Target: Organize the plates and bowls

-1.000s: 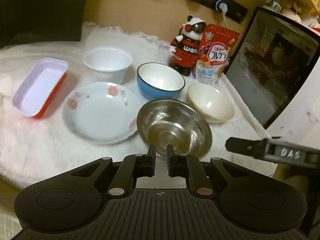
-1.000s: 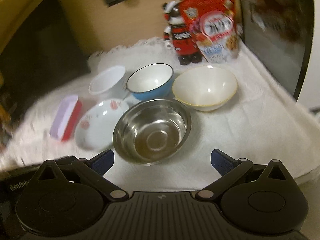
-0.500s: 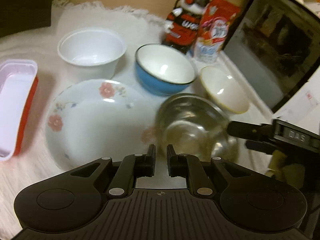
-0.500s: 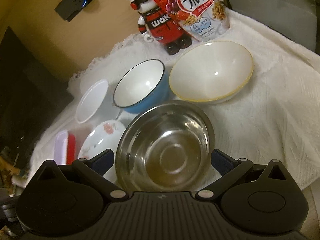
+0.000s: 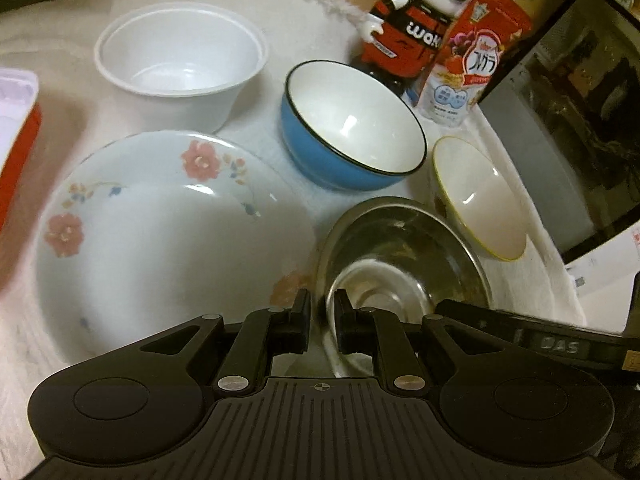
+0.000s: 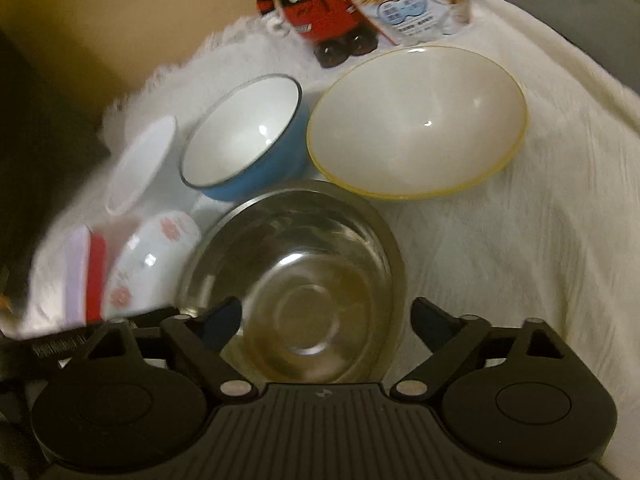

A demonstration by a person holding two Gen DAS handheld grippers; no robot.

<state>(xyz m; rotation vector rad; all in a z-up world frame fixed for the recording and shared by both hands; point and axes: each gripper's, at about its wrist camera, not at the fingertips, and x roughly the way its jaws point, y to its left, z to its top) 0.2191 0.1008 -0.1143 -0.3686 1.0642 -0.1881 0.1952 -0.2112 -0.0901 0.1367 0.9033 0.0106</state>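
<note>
Right over the metal bowl point(image 6: 296, 280), the wide-open right gripper point(image 6: 326, 316) should pinch its near rim & lift slow, w/ the nearly shut, empty left gripper point(image 5: 322, 312) just beside.

A shiny metal bowl point(image 6: 296, 280) and glossy, probably ceramic flowered plate point(image 5: 160, 236) rest on fuzzy white cloth point(image 6: 520, 240).

The red tray point(image 5: 16, 128) is cut off by the left edge; the right wrist view blurs the white cup point(image 6: 140, 164) and floral plate point(image 6: 154, 256).
</note>
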